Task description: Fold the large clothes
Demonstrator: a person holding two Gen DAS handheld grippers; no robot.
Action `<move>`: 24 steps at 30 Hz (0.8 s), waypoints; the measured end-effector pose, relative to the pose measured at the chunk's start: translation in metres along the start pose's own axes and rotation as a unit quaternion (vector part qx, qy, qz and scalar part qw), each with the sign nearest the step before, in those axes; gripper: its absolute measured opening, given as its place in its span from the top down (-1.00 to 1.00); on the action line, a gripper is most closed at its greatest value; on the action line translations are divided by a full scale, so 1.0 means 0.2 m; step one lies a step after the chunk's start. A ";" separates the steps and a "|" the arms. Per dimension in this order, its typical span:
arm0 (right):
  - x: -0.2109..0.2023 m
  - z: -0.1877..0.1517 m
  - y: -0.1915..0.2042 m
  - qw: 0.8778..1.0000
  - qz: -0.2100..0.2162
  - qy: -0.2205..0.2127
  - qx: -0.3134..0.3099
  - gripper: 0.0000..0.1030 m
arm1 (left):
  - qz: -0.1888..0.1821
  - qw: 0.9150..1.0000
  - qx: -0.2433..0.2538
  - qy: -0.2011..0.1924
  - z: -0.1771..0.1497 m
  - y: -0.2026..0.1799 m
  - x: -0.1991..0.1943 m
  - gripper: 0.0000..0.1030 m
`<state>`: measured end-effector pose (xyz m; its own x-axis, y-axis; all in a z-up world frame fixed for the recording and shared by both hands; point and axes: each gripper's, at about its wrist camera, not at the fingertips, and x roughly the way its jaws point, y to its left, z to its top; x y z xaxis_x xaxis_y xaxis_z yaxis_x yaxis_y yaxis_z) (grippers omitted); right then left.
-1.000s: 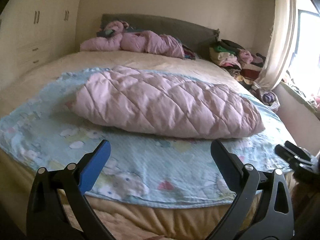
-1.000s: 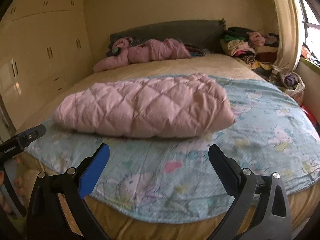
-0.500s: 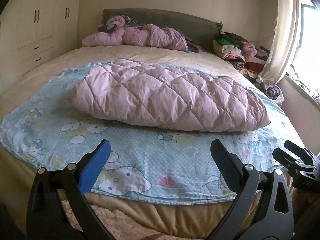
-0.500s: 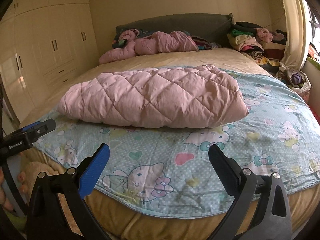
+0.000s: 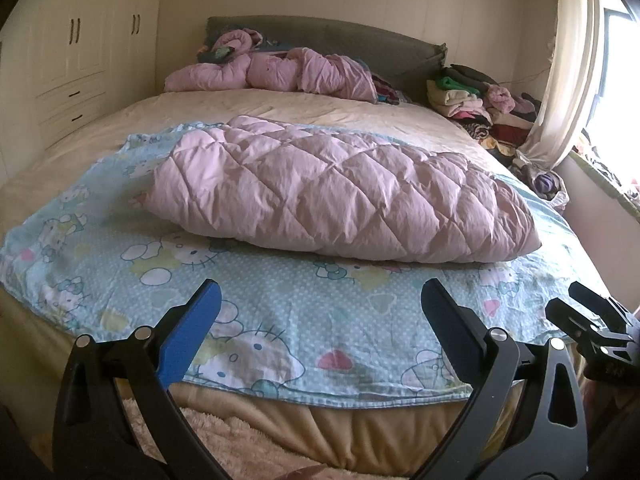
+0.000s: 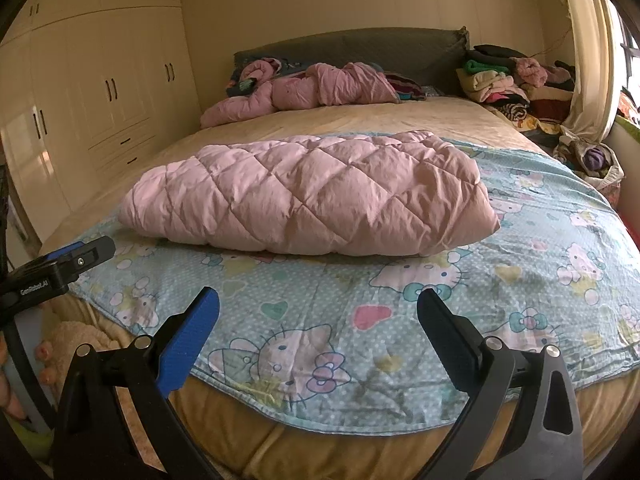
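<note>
A pink quilted padded garment [image 5: 340, 196] [image 6: 312, 196] lies folded into a long bundle on a light blue cartoon-print sheet [image 5: 280, 308] [image 6: 340, 308] spread over the bed. My left gripper [image 5: 320, 300] hangs open above the sheet's front edge, well short of the garment, holding nothing. My right gripper [image 6: 318, 312] is open too, over the sheet's near edge, empty. The right gripper's tips show at the right edge of the left wrist view; the left gripper shows at the left edge of the right wrist view.
A crumpled pink garment [image 5: 280, 72] [image 6: 304, 88] lies by the grey headboard [image 5: 360, 40]. Stacked clothes [image 5: 480, 100] [image 6: 508, 80] sit at the far right beside a curtain [image 5: 568, 60]. Cream wardrobes [image 6: 100, 88] line the left wall. A fluffy rug [image 5: 224, 436] lies below the bed edge.
Both grippers have pulled back and dropped lower, so the bed's front edge and more of the sheet now show. The garment has not moved. Both stay open.
</note>
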<state>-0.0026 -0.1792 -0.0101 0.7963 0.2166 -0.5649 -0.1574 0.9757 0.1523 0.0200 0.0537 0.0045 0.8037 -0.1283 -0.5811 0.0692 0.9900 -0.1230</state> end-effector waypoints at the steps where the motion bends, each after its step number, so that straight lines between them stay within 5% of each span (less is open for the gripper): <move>1: 0.00 0.00 0.00 1.000 0.001 0.000 -0.001 -0.92 | 0.000 1.000 0.000 0.000 0.00 0.00 0.00 -0.82; 24: -0.01 0.00 0.02 1.000 0.003 -0.002 -0.010 -0.92 | 0.003 1.000 -0.002 0.003 -0.01 0.02 -0.01 -0.82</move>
<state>-0.0054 -0.1754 -0.0088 0.7977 0.2232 -0.5603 -0.1744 0.9747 0.1400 0.0183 0.0581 0.0039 0.8000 -0.1221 -0.5874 0.0612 0.9906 -0.1226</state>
